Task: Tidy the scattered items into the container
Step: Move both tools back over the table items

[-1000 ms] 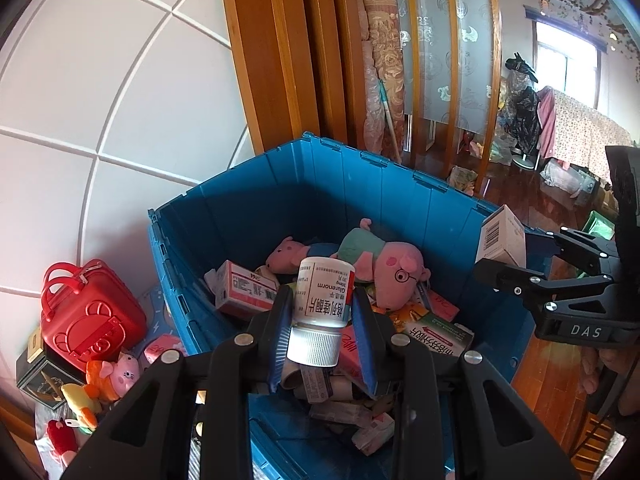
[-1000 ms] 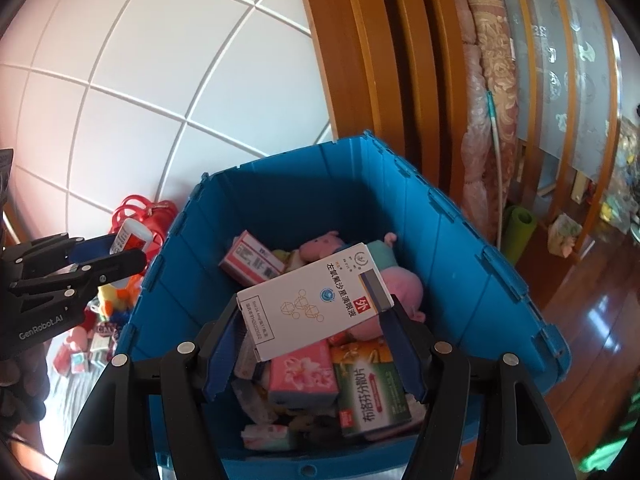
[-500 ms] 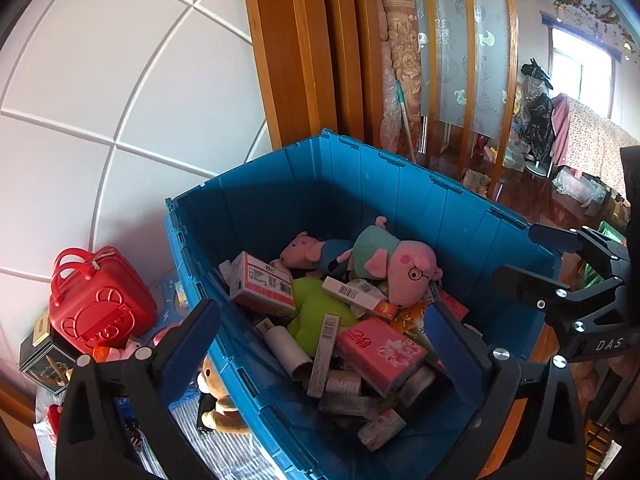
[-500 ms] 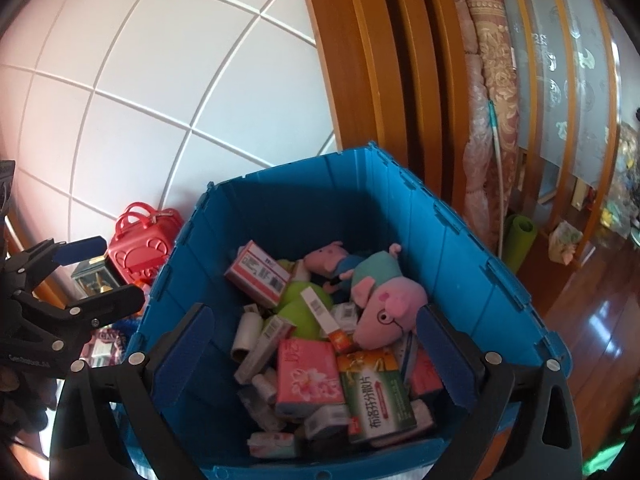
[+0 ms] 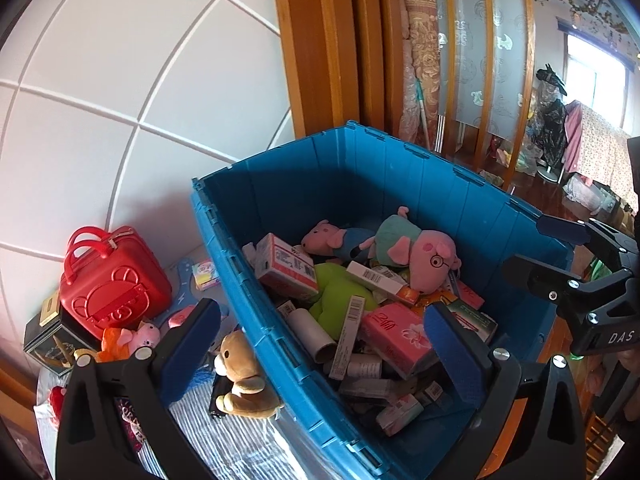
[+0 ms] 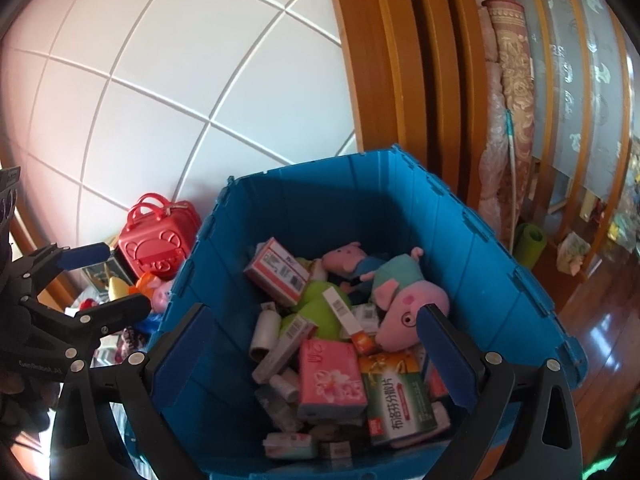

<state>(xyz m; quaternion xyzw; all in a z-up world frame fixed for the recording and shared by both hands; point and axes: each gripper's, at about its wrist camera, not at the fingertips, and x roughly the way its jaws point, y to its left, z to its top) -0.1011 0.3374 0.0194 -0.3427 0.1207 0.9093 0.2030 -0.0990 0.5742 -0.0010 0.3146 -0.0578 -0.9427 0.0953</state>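
A blue crate (image 5: 360, 160) (image 6: 500, 280) holds pig plushes (image 5: 424, 256) (image 6: 404, 300), a green plush (image 5: 340, 292), a pink tissue pack (image 5: 400, 334) (image 6: 330, 376), a green medicine box (image 6: 400, 396), several cartons and bottles. My left gripper (image 5: 320, 352) is open and empty above the crate's left rim; it also shows in the right wrist view (image 6: 104, 276). My right gripper (image 6: 312, 356) is open and empty above the crate; it also shows in the left wrist view (image 5: 556, 248).
Left of the crate on a striped cloth (image 5: 224, 432) lie a brown bear plush (image 5: 244, 380), a red toy case (image 5: 112, 284) (image 6: 160, 240), a dark box (image 5: 44, 332), small pig toys (image 5: 136, 334) and cards. Wooden door frame (image 5: 320, 48) and tiled wall (image 5: 120, 80) stand behind.
Both grippers opened. The left dropped its white bottle and the right dropped its white medicine box into the crate. Both have since drawn back slightly.
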